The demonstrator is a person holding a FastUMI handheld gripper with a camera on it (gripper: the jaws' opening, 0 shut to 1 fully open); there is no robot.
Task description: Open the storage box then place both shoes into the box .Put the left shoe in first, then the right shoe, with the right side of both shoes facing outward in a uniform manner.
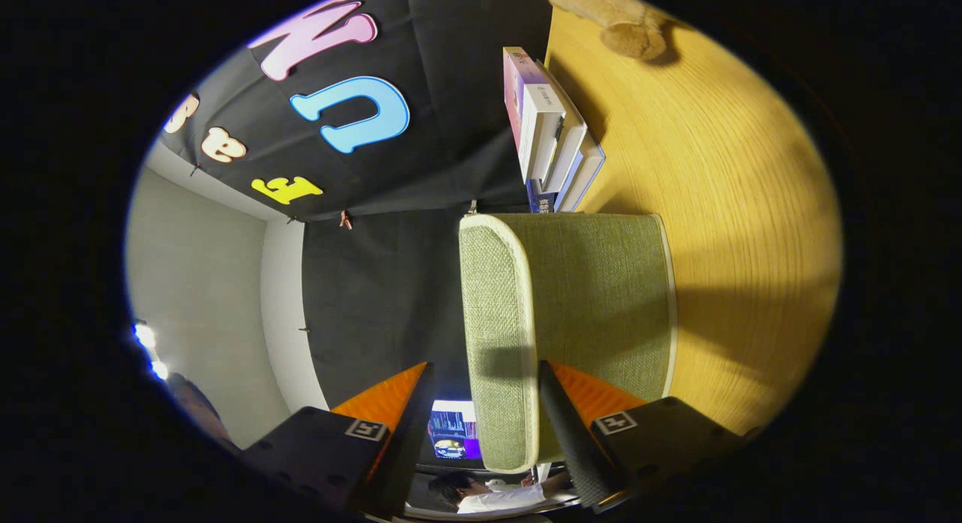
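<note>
The view is rolled on its side. A green woven storage box [594, 290] with cream piping stands on the wooden table [744, 230]. Its narrow rimmed band [496, 320] runs in between my fingers. My gripper [485, 363] is open around that band. One finger [579, 403] lies close along the box's wide face. The other finger [391, 403] stands apart from the band, with dark cloth showing in the gap. I cannot tell whether the lid is lifted.
Beyond the box a stack of books [549, 132] lies on the table, and further off a tan plush toy [616, 16]. Behind my fingers a person in a white sleeve [496, 497] sits by a lit screen [455, 433]. A white wall [203, 282] is off the table's side.
</note>
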